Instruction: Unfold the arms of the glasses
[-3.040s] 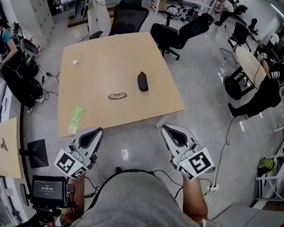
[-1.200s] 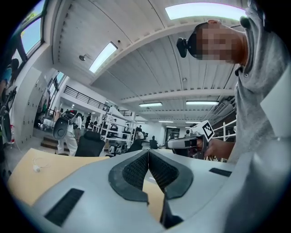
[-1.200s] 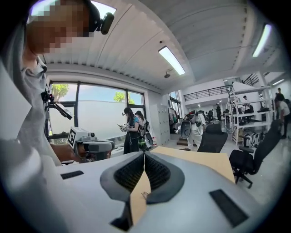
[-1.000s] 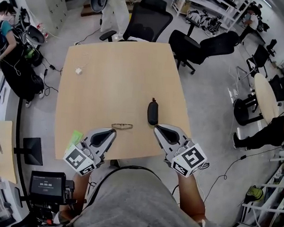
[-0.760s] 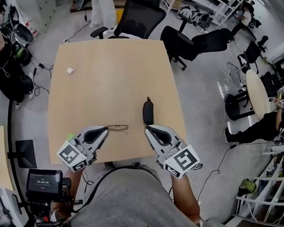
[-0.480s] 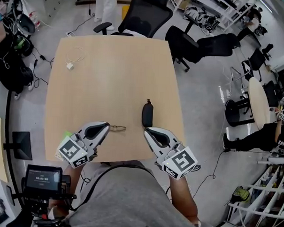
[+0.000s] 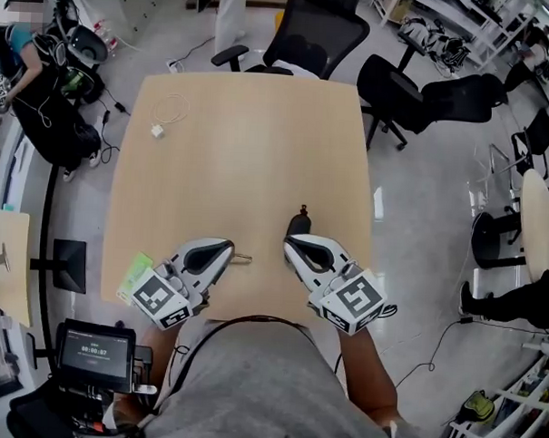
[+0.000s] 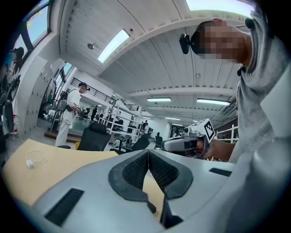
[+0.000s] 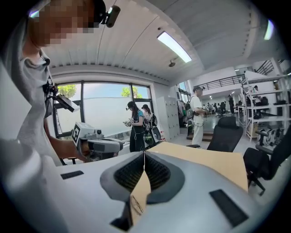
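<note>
- Left gripper (image 8: 148, 154): its 2 ribbed pads meet at the tips with nothing between them. The left gripper view shows only bare table (image 8: 27, 175) beyond the jaws.
- Right gripper (image 9: 144, 157): its 2 jaws are likewise pressed together and empty, with table wood showing through the slit below the pads.
- Both grippers hang over the table's near edge, 1 either side of its middle, tips aimed toward the table's centre. I judge this a ready stance: 1 gripper for each arm of the glasses, with no grasp yet begun.
- Closed jaws suit an approach. They would have to open before they can pinch a thin arm.
- Glasses (image 7: 243, 258): they lie flat on the table, close to its near edge and about mid-width. They sit just beyond the tip of the left gripper (image 7: 230, 247) and to the left of the right gripper (image 7: 290, 244).
- They look like a thin wire frame. Only a short piece shows, and the left gripper covers the rest. Whether the arms lie folded cannot be read, but with nothing held I judge them not yet opened.
- Case (image 7: 299, 222): a dark pouch on the table, right of its middle, just beyond the right gripper's tip and partly hidden by it.
- White cable (image 7: 165, 118): at the table's far left part, well clear of the work.
</note>
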`<state>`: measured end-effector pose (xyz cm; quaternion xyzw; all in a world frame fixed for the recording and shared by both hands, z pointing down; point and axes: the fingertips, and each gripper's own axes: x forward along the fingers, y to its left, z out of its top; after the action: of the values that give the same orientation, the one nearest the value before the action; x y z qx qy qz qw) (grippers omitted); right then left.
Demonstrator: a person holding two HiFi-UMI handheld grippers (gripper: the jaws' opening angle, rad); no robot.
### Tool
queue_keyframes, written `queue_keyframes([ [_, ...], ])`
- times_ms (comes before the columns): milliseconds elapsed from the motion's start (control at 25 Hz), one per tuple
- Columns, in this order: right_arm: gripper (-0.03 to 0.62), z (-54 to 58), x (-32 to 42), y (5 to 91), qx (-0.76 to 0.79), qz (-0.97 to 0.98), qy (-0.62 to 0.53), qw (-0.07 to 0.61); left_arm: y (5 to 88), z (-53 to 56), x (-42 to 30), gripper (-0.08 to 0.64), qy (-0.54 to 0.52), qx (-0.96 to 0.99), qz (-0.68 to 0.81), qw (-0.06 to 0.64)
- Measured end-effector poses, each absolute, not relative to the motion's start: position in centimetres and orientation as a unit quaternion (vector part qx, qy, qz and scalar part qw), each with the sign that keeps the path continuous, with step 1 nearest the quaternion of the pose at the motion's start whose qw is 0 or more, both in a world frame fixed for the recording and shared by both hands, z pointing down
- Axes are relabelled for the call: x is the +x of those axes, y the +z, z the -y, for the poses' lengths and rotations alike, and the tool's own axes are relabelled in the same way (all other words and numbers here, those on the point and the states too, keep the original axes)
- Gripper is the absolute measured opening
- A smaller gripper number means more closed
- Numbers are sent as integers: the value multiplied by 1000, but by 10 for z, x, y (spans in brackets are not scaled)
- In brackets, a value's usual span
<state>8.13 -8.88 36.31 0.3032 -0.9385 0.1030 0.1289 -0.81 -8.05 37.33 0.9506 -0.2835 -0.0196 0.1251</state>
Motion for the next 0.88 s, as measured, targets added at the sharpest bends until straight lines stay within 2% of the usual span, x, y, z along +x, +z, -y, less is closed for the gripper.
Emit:
queue_keyframes([
  [280, 8, 96, 99, 392, 267, 943, 140, 142, 358, 79, 10, 6, -19, 944, 312, 106],
  [600, 8, 116, 42, 380, 260, 948, 130, 131, 396, 91, -46, 6, 6, 937, 324, 134],
  [880, 8, 141, 2, 399, 265, 939, 141, 168, 405, 135, -86, 6, -21, 936, 320, 145],
])
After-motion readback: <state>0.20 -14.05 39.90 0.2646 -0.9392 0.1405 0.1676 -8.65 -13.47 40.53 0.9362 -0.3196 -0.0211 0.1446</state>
